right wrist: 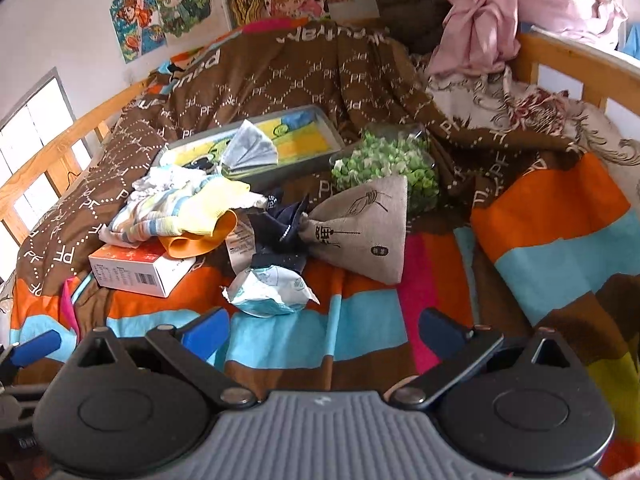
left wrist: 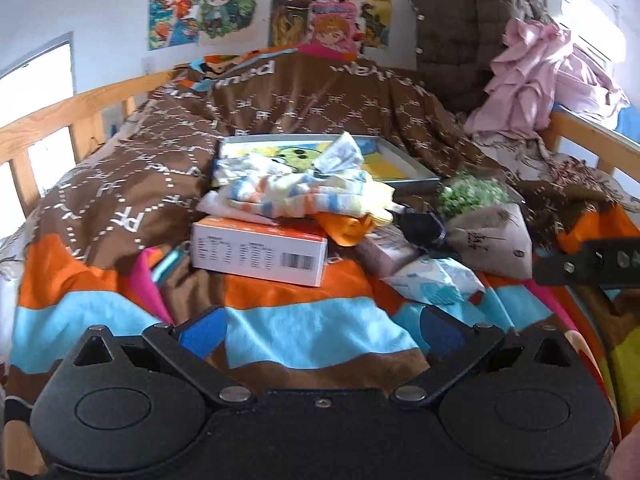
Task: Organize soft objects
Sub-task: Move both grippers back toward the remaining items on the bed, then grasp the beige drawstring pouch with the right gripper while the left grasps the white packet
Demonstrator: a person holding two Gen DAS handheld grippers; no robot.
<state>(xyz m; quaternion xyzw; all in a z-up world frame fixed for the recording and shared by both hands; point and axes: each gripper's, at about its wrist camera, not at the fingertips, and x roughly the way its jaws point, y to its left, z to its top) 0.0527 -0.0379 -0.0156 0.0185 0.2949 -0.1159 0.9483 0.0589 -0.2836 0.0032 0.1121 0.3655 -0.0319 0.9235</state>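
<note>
A heap of soft things lies on the striped bedspread (left wrist: 304, 332): striped pastel cloths (left wrist: 288, 196) (right wrist: 176, 208), an orange cloth (left wrist: 348, 228) (right wrist: 200, 236), a dark navy cloth (left wrist: 420, 224) (right wrist: 280, 232), a grey linen pouch (left wrist: 492, 236) (right wrist: 360, 232), a crumpled white-and-blue packet (left wrist: 432, 284) (right wrist: 272, 288) and a bag of green bits (left wrist: 468, 196) (right wrist: 384, 164). My left gripper (left wrist: 320, 332) is open, well short of the heap. My right gripper (right wrist: 320, 332) is open too, just before the packet. Both hold nothing.
A white and orange box (left wrist: 260, 252) (right wrist: 136, 268) sits under the cloths. Behind is a grey tray (left wrist: 404, 184) (right wrist: 320, 120) with a picture. Pink clothes (left wrist: 532, 80) (right wrist: 500, 8) hang over the wooden bed rail (left wrist: 592, 136) (right wrist: 568, 60). Posters (left wrist: 224, 8) cover the wall.
</note>
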